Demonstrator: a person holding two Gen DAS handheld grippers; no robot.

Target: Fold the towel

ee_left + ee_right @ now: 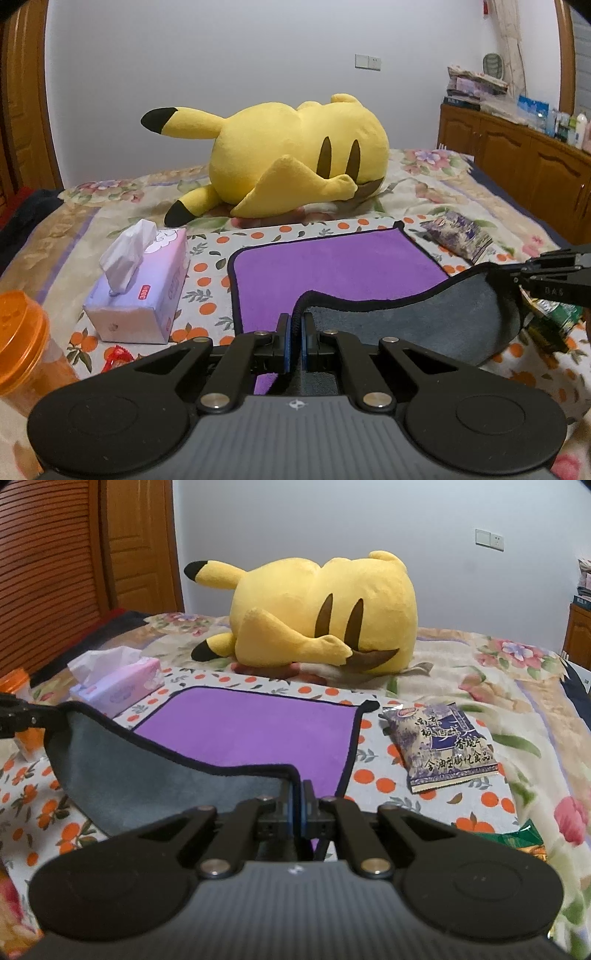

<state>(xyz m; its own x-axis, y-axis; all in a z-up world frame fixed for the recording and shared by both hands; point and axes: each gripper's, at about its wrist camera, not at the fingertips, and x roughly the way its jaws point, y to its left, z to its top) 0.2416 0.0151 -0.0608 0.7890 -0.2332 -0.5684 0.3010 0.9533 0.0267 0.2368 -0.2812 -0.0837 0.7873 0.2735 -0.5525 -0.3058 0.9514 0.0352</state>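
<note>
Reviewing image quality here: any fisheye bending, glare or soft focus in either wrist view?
Left wrist view: strong barrel distortion bows the wooden cabinet at the frame edge; the orange cup looks soft. Right wrist view: even, dim indoor light, no glare on the towel; snack packet print is legible. Both: the left claw and right claw are sharp.

orange cup (18, 343) cut off, green packet (532, 840) — partly hidden

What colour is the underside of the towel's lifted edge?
Grey, with dark piping, on the purple microfibre towel; the right wrist view shows it best.
</note>
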